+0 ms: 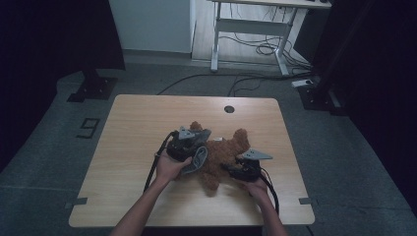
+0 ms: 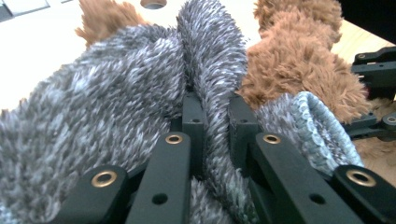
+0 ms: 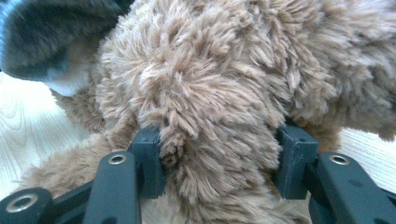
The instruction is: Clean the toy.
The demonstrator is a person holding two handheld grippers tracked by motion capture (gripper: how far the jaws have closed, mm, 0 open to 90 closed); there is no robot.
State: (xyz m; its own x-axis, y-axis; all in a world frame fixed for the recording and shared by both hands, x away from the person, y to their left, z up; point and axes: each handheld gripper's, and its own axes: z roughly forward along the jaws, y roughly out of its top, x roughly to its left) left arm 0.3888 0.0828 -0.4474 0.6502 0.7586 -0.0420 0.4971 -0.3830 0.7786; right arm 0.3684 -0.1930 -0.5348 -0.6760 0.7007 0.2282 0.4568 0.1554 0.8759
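Observation:
A brown plush teddy bear (image 1: 223,155) lies on the wooden table (image 1: 142,128), partly covered by a fuzzy grey garment (image 1: 198,158). My left gripper (image 1: 189,147) is at the bear's left side, shut on a fold of the grey garment (image 2: 212,93), which stands pinched between the two black jaws. The garment's ribbed edge (image 2: 317,130) hangs to the right, beside the brown fur (image 2: 289,60). My right gripper (image 1: 236,169) sits at the bear's lower right, shut on a thick limb of the bear (image 3: 210,140), with the fur bulging between its pads.
A round cable hole (image 1: 229,109) is in the table's far edge. Beyond the table stand a white desk frame (image 1: 255,29) with loose cables (image 1: 260,49) on the floor, and dark stands at both sides. The other gripper (image 2: 378,93) shows at the right of the left gripper view.

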